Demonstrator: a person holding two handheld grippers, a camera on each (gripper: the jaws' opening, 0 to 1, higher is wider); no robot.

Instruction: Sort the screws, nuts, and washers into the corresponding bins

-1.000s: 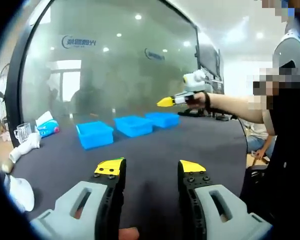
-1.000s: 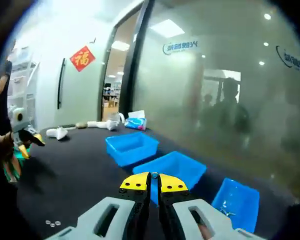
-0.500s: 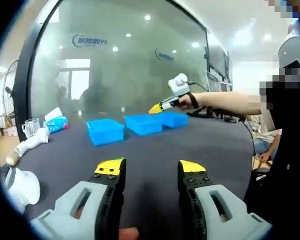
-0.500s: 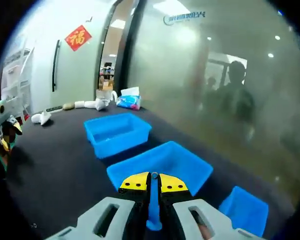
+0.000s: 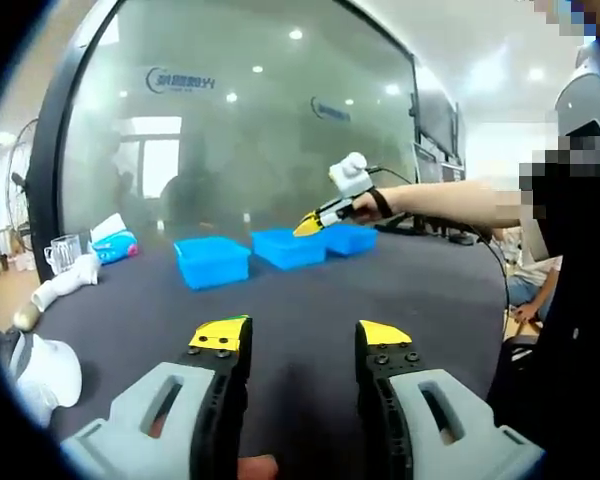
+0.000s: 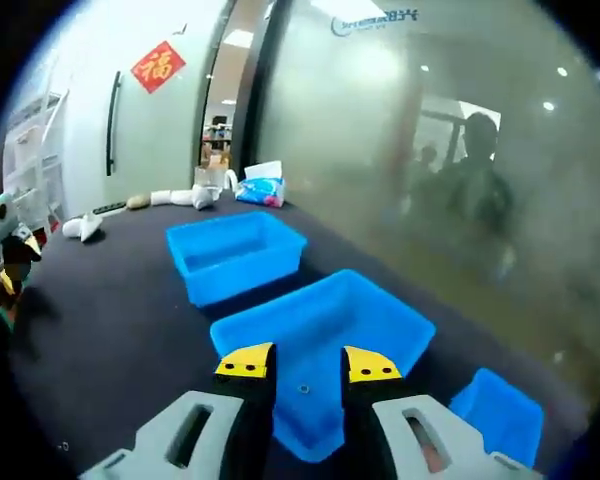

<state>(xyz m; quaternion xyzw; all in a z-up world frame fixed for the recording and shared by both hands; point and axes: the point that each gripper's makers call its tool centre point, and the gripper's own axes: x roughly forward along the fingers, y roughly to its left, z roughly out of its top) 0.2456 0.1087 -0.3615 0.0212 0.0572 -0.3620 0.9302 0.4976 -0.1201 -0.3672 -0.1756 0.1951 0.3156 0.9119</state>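
Note:
Three blue bins stand in a row on the dark table point(image 5: 410, 290). In the right gripper view the middle bin point(image 6: 380, 325) lies straight under my right gripper point(image 6: 308, 365), which is open with nothing between its jaws. A small metal piece point(image 6: 303, 388) shows inside that bin. The left bin point(image 6: 235, 255) and the right bin point(image 6: 500, 415) flank it. In the left gripper view my left gripper point(image 5: 300, 335) is open and empty, low over the near table. Far ahead, the right gripper point(image 5: 315, 222) hangs over the middle bin point(image 5: 280, 248).
A person's arm point(image 5: 450, 205) reaches in from the right. A glass point(image 5: 65, 255), a tissue pack point(image 5: 112, 245) and white objects point(image 5: 45, 365) sit along the table's left end. A few tiny parts point(image 6: 65, 447) lie on the table. A glass wall backs the bins.
My right gripper has moved closer over the middle bin and its jaws have gone from shut to open. The left gripper has stayed open and almost still.

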